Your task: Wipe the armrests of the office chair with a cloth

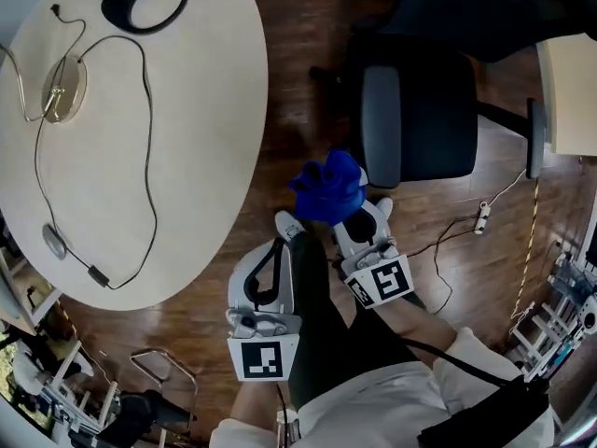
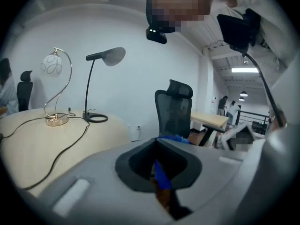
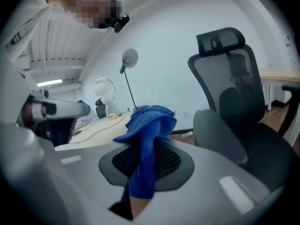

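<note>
My right gripper (image 1: 353, 215) is shut on a bunched blue cloth (image 1: 328, 189), which hangs over its jaws in the right gripper view as the cloth (image 3: 147, 125). The black office chair (image 1: 424, 110) stands just beyond it, with a grey padded armrest (image 1: 381, 124) nearest the cloth and a second armrest (image 1: 534, 138) on the far side. That near armrest (image 3: 218, 135) lies right of the cloth, apart from it. My left gripper (image 1: 287, 227) hangs beside the right one, jaws together, holding nothing. Past its jaws (image 2: 159, 168) I see the chair's mesh back (image 2: 173, 111).
A large oval cream table (image 1: 187, 157) fills the left, carrying a black desk lamp (image 1: 145, 1), a brass lamp base (image 1: 63, 87) and trailing cables. Another desk (image 1: 571, 91) stands at the right edge. A cord and plug (image 1: 480, 217) lie on the wooden floor.
</note>
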### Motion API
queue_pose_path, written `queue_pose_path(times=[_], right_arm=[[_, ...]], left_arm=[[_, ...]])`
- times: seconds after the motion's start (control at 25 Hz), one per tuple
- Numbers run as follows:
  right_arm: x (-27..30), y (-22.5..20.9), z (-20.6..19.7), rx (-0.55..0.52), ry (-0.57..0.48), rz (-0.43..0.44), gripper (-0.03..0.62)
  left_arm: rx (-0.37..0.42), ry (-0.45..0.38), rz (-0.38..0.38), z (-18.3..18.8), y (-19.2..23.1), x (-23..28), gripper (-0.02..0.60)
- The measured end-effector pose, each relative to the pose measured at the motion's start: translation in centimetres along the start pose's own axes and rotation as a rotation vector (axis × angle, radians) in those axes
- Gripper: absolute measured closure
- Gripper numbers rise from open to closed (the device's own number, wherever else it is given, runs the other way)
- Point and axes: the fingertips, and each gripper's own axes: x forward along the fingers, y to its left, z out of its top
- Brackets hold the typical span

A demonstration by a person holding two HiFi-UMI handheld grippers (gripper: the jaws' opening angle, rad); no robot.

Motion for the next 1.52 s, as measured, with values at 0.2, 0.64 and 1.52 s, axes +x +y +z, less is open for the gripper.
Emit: queue_pose_path(times=[0.2,0.64,1.52], right_arm=[[6.8,-5.2,-11.0,0.004,0.019,-0.127,0.523],[11.9,-15.2,-10.6,0.011,-0.14,-0.28,0.525],[-15.2,-10.0,15.9,-0.194,-0.362,0.071,0.525]], left_arm=[[-0.07,0.038,-0.013,-6.9,1.8,-0.4,0.581],[-0.103,0.096,-0.066,-11.0,0.4,-2.4,0.581],[0.151,-0.219,-0.009,8.1,-10.7,6.3,0.581]])
